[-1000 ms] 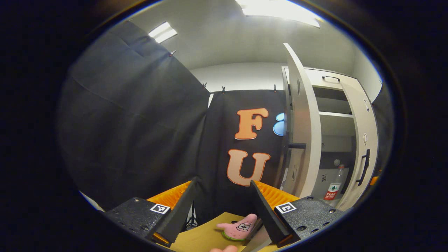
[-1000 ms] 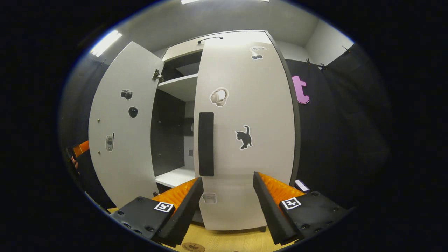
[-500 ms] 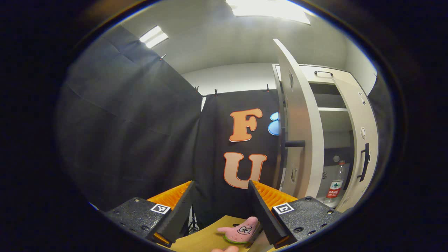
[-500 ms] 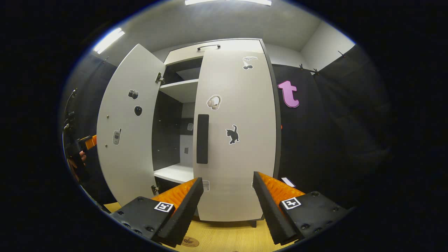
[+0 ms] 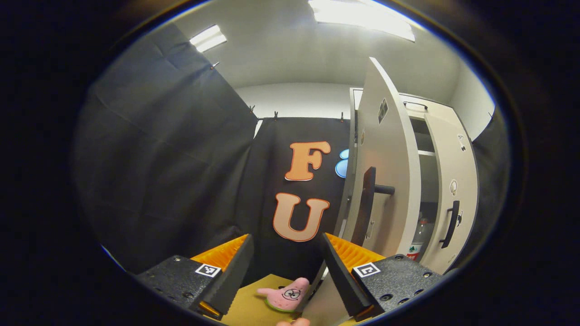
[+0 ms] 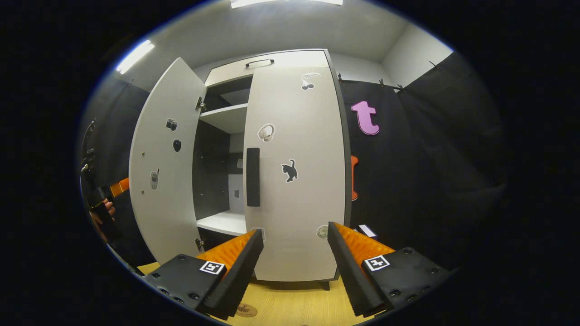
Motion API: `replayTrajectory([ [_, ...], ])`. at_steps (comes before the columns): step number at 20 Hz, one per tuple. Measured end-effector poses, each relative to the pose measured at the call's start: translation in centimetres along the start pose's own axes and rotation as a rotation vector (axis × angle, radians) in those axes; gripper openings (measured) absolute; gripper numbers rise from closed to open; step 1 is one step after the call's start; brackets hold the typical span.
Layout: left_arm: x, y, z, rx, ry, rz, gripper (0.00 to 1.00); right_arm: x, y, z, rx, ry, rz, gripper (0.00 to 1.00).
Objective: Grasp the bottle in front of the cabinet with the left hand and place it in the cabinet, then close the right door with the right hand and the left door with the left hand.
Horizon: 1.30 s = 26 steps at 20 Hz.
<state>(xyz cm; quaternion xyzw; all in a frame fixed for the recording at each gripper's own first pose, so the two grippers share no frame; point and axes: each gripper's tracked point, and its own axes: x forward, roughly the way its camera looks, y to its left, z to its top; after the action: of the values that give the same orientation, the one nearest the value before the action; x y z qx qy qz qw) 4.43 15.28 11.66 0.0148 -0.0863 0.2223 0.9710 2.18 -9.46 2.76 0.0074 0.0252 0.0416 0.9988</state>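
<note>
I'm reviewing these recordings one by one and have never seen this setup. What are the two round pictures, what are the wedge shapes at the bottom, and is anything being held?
There is no robot here. A person holds a pair of handheld tongs in each hand, and a fisheye camera rides on each pair, looking forward along its two fingers. Those fingers are the wedges at the bottom.

The left gripper view shows the left tongs, open and holding nothing. Past them stands a pale cabinet seen from its side, with the left door swung out and a bottle partly visible inside. A pink star-shaped plush toy lies on the wooden table.

The right gripper view shows the right tongs, also open and empty, facing the cabinet's front: the right door looks closed or nearly so, while the left door stands open. At the far left, a hand holds the other tongs.
</note>
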Motion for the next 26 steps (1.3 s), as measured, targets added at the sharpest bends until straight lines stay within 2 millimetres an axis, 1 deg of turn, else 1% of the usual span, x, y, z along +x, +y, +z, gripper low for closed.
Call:
replayTrajectory([
  [2,-0.1,-1.2,-0.2,-0.022,0.009,-0.018,0.91,-0.3,-0.2,0.0,0.010,-0.001,-0.004,0.96],
  [3,-0.2,-1.7,-0.3,-0.032,0.011,-0.026,0.87,-0.3,-0.3,0.1,0.011,-0.003,-0.008,0.96],
  [5,-0.5,-2.6,-0.6,-0.050,0.019,-0.042,0.87,-0.4,-0.6,0.1,0.008,-0.002,-0.017,0.96],
  [6,-0.7,-3.2,-0.7,-0.055,0.021,-0.057,0.91,-0.5,-0.6,0.1,0.007,-0.002,-0.019,0.96],
  [9,-1.0,-5.0,-1.3,-0.087,0.032,-0.103,0.91,-0.7,-0.7,0.3,0.004,-0.008,-0.027,0.96],
  [10,-1.0,-5.8,-1.6,-0.105,0.040,-0.120,0.87,-0.7,-0.7,0.3,0.005,-0.009,-0.030,0.96],
  [11,-1.1,-6.7,-1.8,-0.122,0.048,-0.145,0.87,-0.9,-0.6,0.2,0.009,-0.008,-0.030,0.96],
  [12,-1.0,-7.8,-2.1,-0.134,0.060,-0.173,0.91,-1.0,-0.6,0.2,0.012,-0.006,-0.032,0.96],
  [15,-0.8,-10.3,-2.9,-0.143,0.082,-0.241,0.92,-1.2,-0.9,-0.2,0.008,0.004,-0.044,0.96],
  [18,0.4,-12.7,-2.9,-0.104,0.100,-0.319,0.92,-1.5,-1.6,-0.5,0.002,0.014,-0.069,0.96],
  [19,0.5,-13.8,-3.3,-0.103,0.116,-0.356,0.93,-1.7,-1.8,-0.5,0.007,0.013,-0.077,0.96],
  [20,0.1,-14.7,-3.7,-0.109,0.130,-0.387,0.93,-1.8,-2.0,-0.5,0.013,0.010,-0.081,0.96],
  [23,-1.5,-16.6,-4.6,-0.093,0.144,-0.421,0.94,-2.3,-2.7,-0.6,0.020,0.009,-0.101,0.96],
  [24,-1.5,-17.2,-4.8,-0.085,0.145,-0.433,0.90,-2.5,-2.9,-0.6,0.022,0.008,-0.106,0.96],
  [25,-1.7,-17.8,-4.8,-0.078,0.146,-0.449,0.93,-2.6,-3.0,-0.7,0.025,0.007,-0.108,0.96],
  [26,-1.5,-18.4,-5.0,-0.071,0.149,-0.459,0.93,-2.7,-3.1,-0.8,0.027,0.009,-0.108,0.96],
])
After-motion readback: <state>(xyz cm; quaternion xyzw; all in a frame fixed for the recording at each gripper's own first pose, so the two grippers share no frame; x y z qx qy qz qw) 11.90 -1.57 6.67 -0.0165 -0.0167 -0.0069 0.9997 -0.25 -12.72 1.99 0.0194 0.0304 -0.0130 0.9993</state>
